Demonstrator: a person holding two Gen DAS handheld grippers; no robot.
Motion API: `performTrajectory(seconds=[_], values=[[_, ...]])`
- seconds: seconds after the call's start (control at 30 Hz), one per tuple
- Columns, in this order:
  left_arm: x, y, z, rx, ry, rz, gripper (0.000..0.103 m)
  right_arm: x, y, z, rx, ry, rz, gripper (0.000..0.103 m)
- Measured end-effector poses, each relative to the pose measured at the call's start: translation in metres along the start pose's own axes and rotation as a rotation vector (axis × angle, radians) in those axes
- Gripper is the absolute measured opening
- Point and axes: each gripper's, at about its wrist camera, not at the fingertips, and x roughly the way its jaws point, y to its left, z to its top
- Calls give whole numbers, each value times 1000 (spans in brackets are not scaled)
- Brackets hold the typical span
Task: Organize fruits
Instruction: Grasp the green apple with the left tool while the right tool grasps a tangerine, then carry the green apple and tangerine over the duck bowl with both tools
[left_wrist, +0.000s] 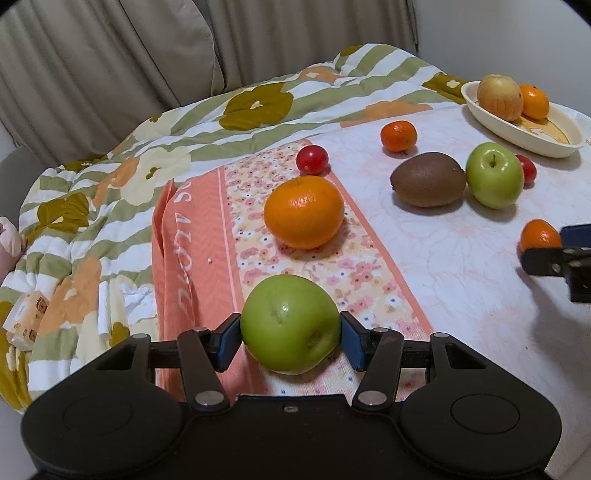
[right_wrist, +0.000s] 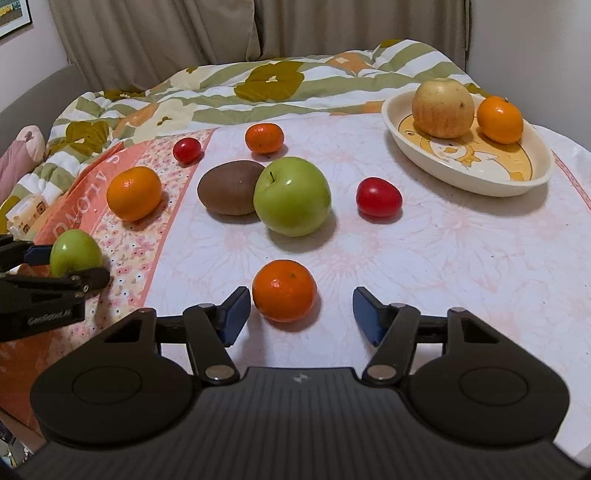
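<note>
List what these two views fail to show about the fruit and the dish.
- Small red fruit: left wrist view, mostly hidden behind the upright green apple.
- Mandarin: left wrist view, partly covered by the right gripper.
- Dish floor: both views, covered under the yellow apple and orange.

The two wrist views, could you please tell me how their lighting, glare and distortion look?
Left wrist view: sharp, fisheye-curved, with a glare spot on the orange and a soft shadow under it. Right wrist view: equally sharp, with dark corners and highlights on the green apple.
</note>
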Motion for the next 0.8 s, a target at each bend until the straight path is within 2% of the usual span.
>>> performTrajectory(seconds=[0.1,0.23,0.5,0.8], values=[[-5,-2,-4,-9,2,-8,60,2,2,1,-15,-8,2,69],[-12,-6,-8,-22,6,-21,60,3,5,3,-33,-10,27,52],[-34,-16,-7,-49,-14,-43,60,-8,6,7,-65,-12,40,52],[-76,-32,18,-90,-80,-64,60,-48,-12,26,-82,-66,52,52]])
